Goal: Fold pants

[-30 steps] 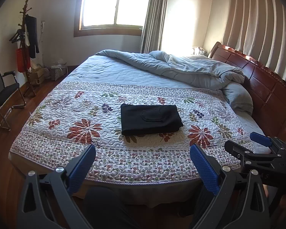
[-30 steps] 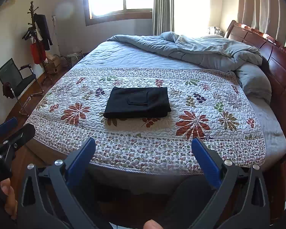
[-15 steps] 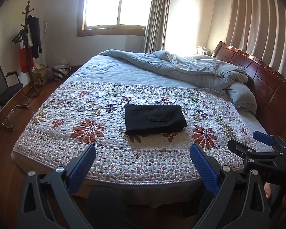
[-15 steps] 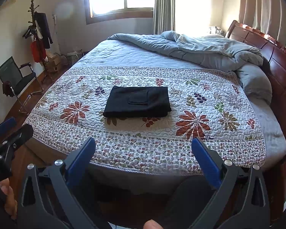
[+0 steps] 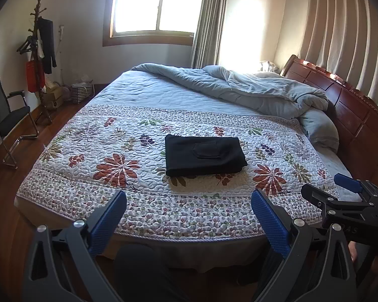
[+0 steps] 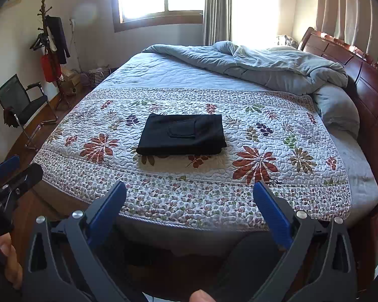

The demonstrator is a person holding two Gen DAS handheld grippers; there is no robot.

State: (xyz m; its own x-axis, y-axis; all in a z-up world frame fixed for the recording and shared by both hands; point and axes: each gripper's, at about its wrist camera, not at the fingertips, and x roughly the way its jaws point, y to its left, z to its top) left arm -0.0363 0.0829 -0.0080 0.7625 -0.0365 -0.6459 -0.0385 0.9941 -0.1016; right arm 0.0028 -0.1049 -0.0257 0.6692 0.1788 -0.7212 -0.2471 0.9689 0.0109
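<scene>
Left wrist view: black pants [image 5: 203, 155] folded into a flat rectangle, lying on the floral quilt [image 5: 118, 161] near the middle of the bed [image 5: 163, 93], a back pocket facing up. Left hand-held gripper [image 5: 189, 207] spread wide with nothing between its blue pads [image 5: 108, 222], held back from the foot edge of the quilt, well apart from the pants. Right hand-held gripper [image 5: 340, 188] at the right border of this view, seen from the side, its blue tip and black finger slightly apart, also clear of the fabric. Rumpled grey duvet [image 5: 252, 88] heaped toward the wooden headboard [image 5: 350, 105] on the right. Black chair [image 5: 10, 120] and coat rack [image 5: 41, 58] against the left wall, window [image 5: 158, 2] bright behind the bed.

Right wrist view: same folded pants [image 6: 182, 134] centred on the quilt [image 6: 264, 138], edges squared, untouched. Right hand-held gripper [image 6: 189, 202] gaping open and empty, low over the near edge of the bed [image 6: 163, 73]. Left hand-held gripper [image 6: 17, 171] at the left border, fingers parted, with part of a hand [image 6: 8, 261] below it. Fingertip [image 6: 200, 295] at the bottom border.
</scene>
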